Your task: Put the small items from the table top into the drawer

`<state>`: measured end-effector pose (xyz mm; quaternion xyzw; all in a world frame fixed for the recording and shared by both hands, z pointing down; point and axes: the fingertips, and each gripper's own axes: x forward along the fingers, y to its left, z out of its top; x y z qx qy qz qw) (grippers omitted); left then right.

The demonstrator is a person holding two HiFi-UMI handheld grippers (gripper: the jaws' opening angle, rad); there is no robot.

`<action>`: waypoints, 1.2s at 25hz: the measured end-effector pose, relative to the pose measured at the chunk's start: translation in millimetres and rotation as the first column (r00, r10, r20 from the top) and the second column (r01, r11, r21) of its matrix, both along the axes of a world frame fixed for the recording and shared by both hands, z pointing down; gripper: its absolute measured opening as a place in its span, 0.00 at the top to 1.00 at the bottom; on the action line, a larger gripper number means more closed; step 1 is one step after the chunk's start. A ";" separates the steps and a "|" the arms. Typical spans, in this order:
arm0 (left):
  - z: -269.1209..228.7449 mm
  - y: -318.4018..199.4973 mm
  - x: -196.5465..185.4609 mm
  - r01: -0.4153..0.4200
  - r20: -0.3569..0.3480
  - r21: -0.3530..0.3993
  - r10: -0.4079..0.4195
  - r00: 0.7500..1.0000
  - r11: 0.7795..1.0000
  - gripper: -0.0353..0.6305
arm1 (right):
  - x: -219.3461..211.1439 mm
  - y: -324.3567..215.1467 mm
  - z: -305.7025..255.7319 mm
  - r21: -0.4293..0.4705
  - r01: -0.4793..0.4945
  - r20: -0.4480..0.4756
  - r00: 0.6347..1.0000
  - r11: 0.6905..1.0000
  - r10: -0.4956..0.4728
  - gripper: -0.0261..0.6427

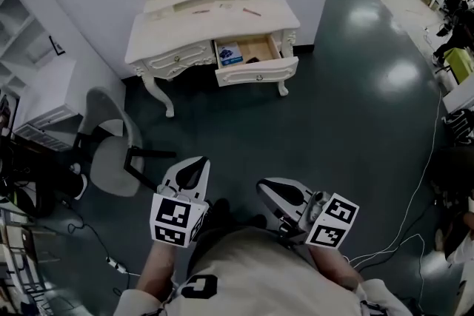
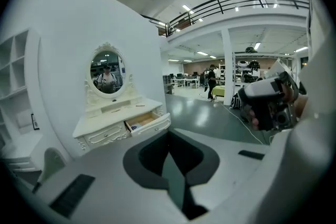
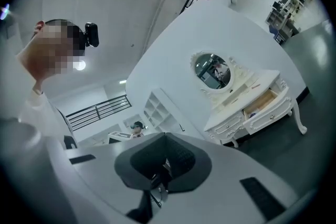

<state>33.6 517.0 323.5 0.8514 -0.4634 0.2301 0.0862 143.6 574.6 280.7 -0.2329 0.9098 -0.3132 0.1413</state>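
Note:
The white dressing table (image 1: pixel 215 24) stands far ahead against the wall, with an oval mirror above it. On its top lie a pink pen-like item (image 1: pixel 252 11) and a thin small item (image 1: pixel 200 11). Its right drawer (image 1: pixel 255 72) is pulled out, with a blue packet (image 1: pixel 229 54) inside. My left gripper (image 1: pixel 194 163) and right gripper (image 1: pixel 263 187) are held close to my body, far from the table. Both are shut and hold nothing. The left gripper view shows the table (image 2: pixel 113 120) and the open drawer (image 2: pixel 147 120) beyond the jaws. The right gripper view shows the drawer (image 3: pixel 262 102) too.
A grey chair (image 1: pixel 111 152) stands on the dark floor left of my path to the table. White shelving (image 1: pixel 29 85) lines the left wall. Cables (image 1: pixel 415 211) trail over the floor at the right. Desks stand far off at the upper right.

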 end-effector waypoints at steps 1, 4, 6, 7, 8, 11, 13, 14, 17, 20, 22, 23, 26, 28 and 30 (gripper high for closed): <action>0.6 -1.1 0.2 0.001 0.009 -0.007 -0.001 1.000 1.000 0.86 | 0.5 -1.6 1.1 -0.006 0.003 0.002 1.000 1.000 -0.003 0.92; 3.5 -9.3 0.0 0.000 0.024 -0.013 0.001 1.000 1.000 0.86 | 2.7 -9.7 4.4 -0.009 -0.008 -0.005 1.000 1.000 0.008 0.92; 10.8 -16.6 0.3 -0.009 0.036 -0.024 0.010 0.999 1.000 0.86 | 2.9 -16.2 6.1 -0.007 -0.018 -0.016 1.000 1.000 0.017 0.92; 15.4 -20.0 0.8 -0.015 0.042 -0.032 0.016 0.999 0.999 0.86 | 3.0 -19.2 6.7 -0.006 -0.022 -0.024 0.999 1.000 0.022 0.92; 19.7 -23.2 1.5 -0.021 0.042 -0.042 0.023 0.999 0.999 0.86 | 3.8 -22.2 7.3 -0.006 -0.029 -0.032 0.999 1.000 0.028 0.92; 28.0 -35.8 4.5 -0.037 0.008 -0.070 0.038 0.999 0.997 0.86 | 10.7 -35.1 10.2 -0.019 -0.069 -0.053 0.996 0.997 0.068 0.92; 31.7 -48.4 5.7 -0.055 -0.003 -0.073 0.055 0.998 0.996 0.86 | 13.5 -47.1 13.1 -0.029 -0.099 -0.062 0.993 0.995 0.097 0.92; 33.6 -55.8 5.4 -0.065 0.001 -0.069 0.066 0.998 0.996 0.86 | 13.0 -53.6 14.4 -0.031 -0.110 -0.068 0.992 0.993 0.107 0.92; 37.8 -81.6 -0.8 -0.092 0.030 -0.045 0.093 0.995 0.995 0.86 | 4.0 -76.4 17.5 -0.035 -0.128 -0.099 0.987 0.991 0.124 0.92; 37.7 -108.2 -15.4 -0.101 0.051 -0.024 0.102 0.993 0.995 0.86 | -10.1 -102.4 17.4 -0.038 -0.139 -0.126 0.983 0.990 0.133 0.92; 35.7 -127.5 -27.5 -0.100 0.028 -0.022 0.101 0.995 0.995 0.86 | -20.2 -121.0 15.7 -0.035 -0.146 -0.139 0.980 0.989 0.140 0.92; 35.3 -138.0 -34.3 -0.098 0.011 -0.025 0.098 0.995 0.995 0.86 | -25.9 -130.7 15.5 -0.036 -0.150 -0.146 0.979 0.988 0.143 0.92; 37.4 -168.4 -57.5 -0.086 -0.016 -0.031 0.085 0.996 0.996 0.86 | -44.6 -157.8 17.5 -0.046 -0.161 -0.169 0.974 0.986 0.151 0.92; 39.8 -185.2 -71.3 -0.085 -0.026 -0.033 0.085 0.996 0.996 0.86 | -56.5 -174.7 19.2 -0.053 -0.170 -0.181 0.971 0.984 0.158 0.92; 42.2 -199.2 -82.0 -0.094 -0.054 -0.048 0.092 0.994 0.994 0.86 | -68.3 -191.1 20.0 -0.061 -0.177 -0.190 0.968 0.982 0.163 0.92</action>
